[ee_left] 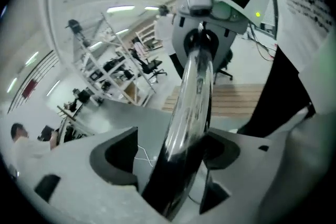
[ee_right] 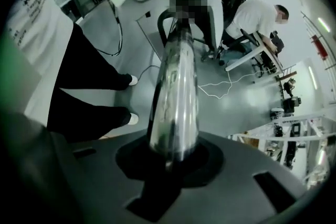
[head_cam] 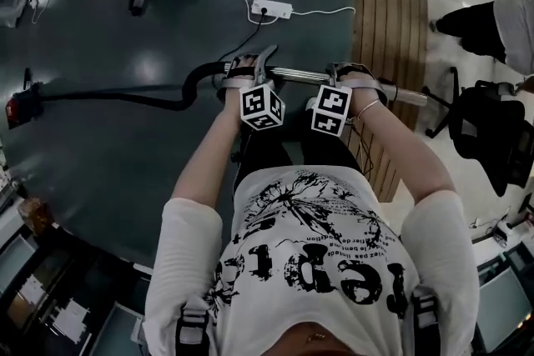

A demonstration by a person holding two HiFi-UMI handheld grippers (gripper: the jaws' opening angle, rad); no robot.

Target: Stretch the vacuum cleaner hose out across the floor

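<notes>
The black hose (head_cam: pixel 117 97) lies leftward across the floor (head_cam: pixel 108 179), kinked near the chrome wand (head_cam: pixel 296 76), so stretching looks unfinished. The right tool (ee_right: pixel 170 157) clamps the wand; the left tool (ee_left: pixel 170 157) gapes around it.

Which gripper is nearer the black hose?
Left. The left gripper sits open around the metal tube where the hose joins it; the right gripper clamps the tube farther along.

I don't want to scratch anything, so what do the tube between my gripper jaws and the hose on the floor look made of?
Tube: polished metal, likely chrome or steel, given its mirror-like reflections. Hose: matte black, probably flexible plastic or rubber, since it bends in curves.
</notes>
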